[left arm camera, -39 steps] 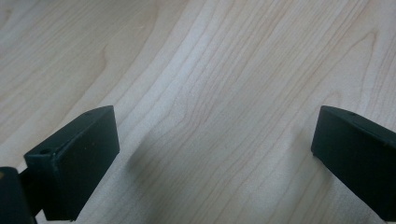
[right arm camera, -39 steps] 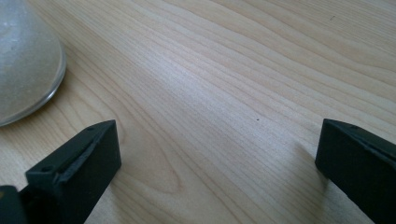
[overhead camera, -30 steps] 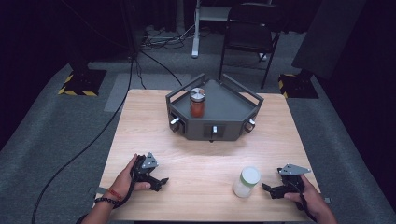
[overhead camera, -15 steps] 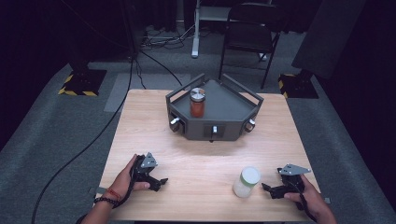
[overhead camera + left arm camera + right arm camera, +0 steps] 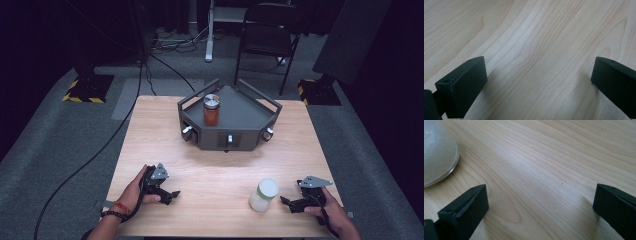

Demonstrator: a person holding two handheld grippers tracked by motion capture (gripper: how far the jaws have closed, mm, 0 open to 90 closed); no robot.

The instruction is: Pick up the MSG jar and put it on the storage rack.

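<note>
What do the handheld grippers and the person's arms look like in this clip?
Both the left gripper and the right gripper are black, each topped by a grey three-cornered plate and ending in blocky matte black fingers. The left wrist wears a red band and a dark beaded bracelet. The forearms are bare, with no sleeves.

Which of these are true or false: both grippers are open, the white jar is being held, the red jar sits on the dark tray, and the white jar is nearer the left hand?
1. Both grippers are open. True: the left gripper and right gripper have jaws spread over bare table.
2. The white jar is held. False: it stands free.
3. The red jar sits on the dark tray. True.
4. The white jar is nearer the left hand. False: nearer the right gripper.
</note>
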